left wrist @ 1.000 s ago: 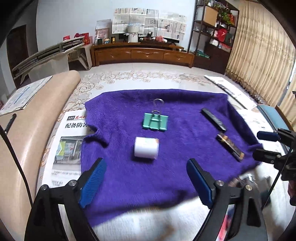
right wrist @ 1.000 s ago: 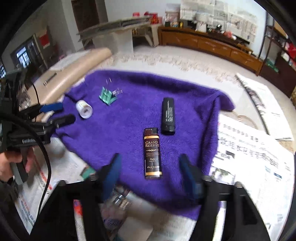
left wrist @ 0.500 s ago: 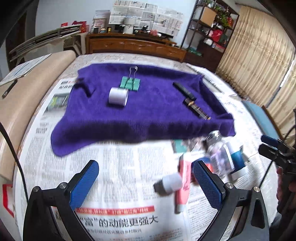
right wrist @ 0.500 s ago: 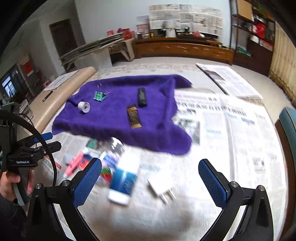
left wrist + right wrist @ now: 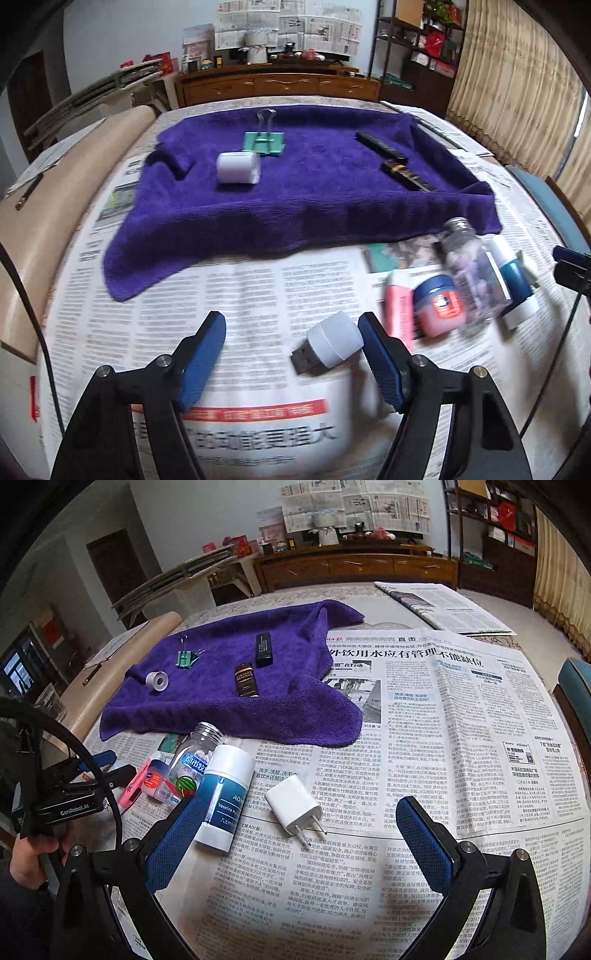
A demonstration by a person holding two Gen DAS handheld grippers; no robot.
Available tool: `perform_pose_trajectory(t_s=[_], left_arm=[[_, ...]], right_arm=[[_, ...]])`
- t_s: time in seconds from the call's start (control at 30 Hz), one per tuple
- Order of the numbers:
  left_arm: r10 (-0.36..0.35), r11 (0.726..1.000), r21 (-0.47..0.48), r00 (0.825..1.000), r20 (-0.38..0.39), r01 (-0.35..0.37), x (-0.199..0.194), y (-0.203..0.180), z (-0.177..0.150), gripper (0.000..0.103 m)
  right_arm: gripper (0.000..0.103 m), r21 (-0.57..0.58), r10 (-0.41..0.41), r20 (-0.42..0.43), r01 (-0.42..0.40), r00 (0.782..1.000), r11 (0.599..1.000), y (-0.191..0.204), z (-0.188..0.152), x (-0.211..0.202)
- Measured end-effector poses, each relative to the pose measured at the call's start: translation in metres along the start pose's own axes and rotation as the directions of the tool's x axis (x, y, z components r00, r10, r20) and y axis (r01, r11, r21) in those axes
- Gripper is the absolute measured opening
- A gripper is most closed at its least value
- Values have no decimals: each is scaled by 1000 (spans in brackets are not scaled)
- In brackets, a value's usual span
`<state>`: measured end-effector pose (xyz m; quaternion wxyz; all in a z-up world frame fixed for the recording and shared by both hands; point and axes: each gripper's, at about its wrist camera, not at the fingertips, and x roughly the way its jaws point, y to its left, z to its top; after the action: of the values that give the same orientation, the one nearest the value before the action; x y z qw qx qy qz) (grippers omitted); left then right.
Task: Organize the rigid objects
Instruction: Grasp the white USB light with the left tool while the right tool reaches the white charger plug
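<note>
Nearest you, your left claw (image 5: 291,350) sits low over the newspaper-covered tabletop (image 5: 240,291) with its jaws closing. The small white USB night light (image 5: 328,345) lies between them, hard against the pad at 3 o'clock, with a clear gap on the other side, so nothing is gripped yet. It lies on its side with the plug pointing to 8 o'clock, which leaves the round white cap as the part to pinch.

Your right claw (image 5: 295,834) stands wide, straddling the white wall charger (image 5: 293,805), whose prongs point to 5 o'clock. No pad touches it. The wide spread looks chosen to clear its blocky body.

Just to 9 o'clock of the charger, the unsorted pile lies jumbled: the white-and-teal Vaseline tube (image 5: 225,797), a clear bottle with a silver cap (image 5: 195,760), a small blue-lidded jar (image 5: 153,777) and a pink tube (image 5: 133,790).

Farther out, at 12 o'clock, the purple towel (image 5: 229,705) seems to serve as the sorting area. On it, well apart, rest a white tape roll (image 5: 157,680), a green binder clip (image 5: 184,659), a brown lighter (image 5: 245,679) and a black lighter (image 5: 264,650).
</note>
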<state>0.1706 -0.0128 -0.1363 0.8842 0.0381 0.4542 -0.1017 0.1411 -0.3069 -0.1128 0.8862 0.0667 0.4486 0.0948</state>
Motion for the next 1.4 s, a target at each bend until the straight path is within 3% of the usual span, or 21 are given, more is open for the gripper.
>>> perform_pose_trajectory(t_s=[0.1, 0.23, 0.37, 0.43, 0.57, 0.6, 0.7, 0.83, 0.9, 0.97, 1.07, 1.23, 1.4], left_arm=[[-11, 1000, 7, 1000, -12, 12, -2, 9, -2, 71], [-75, 993, 93, 997, -2, 75, -6, 9, -1, 71], [-124, 986, 116, 992, -4, 123, -9, 3, -3, 71], [-78, 988, 128, 997, -30, 81, -8, -2, -8, 71], [62, 991, 121, 998, 13, -64, -14, 1, -15, 70], [63, 993, 98, 998, 9, -64, -13, 7, -14, 70], [4, 999, 52, 1000, -3, -4, -11, 18, -11, 70], [-55, 994, 95, 998, 8, 54, -6, 12, -9, 70], [-55, 992, 112, 998, 12, 53, -7, 6, -9, 64], [-59, 991, 120, 998, 20, 56, -10, 1, -11, 48], [-68, 990, 122, 997, 28, 65, -13, -2, -13, 36], [-117, 991, 76, 992, 37, 114, -16, 3, -12, 34], [-107, 990, 95, 992, 64, 100, -21, 0, -11, 34]], right_arm=[[103, -11, 1, -10, -1, 1000, 1000, 2, -2, 1], [103, -28, 5, -20, -6, 1000, 1000, 6, -3, 2], [103, -39, 3, -30, -4, 1000, 999, 8, -4, 4], [103, -39, 4, -39, -5, 999, 999, 8, -5, 6], [103, -49, 10, -49, -13, 999, 999, 11, -7, 7], [103, -51, 11, -49, -14, 999, 999, 12, -7, 7], [103, -58, 19, -51, -22, 999, 998, 16, -8, 7], [103, -69, 19, -61, -23, 998, 997, 20, -10, 9], [103, -70, 19, -68, -24, 998, 997, 20, -10, 11], [103, -71, 15, -76, -20, 997, 997, 20, -11, 12], [103, -69, 14, -77, -19, 997, 997, 19, -11, 13], [103, -69, 14, -73, -19, 997, 997, 19, -11, 12], [103, -67, 12, -77, -17, 997, 998, 18, -11, 12]])
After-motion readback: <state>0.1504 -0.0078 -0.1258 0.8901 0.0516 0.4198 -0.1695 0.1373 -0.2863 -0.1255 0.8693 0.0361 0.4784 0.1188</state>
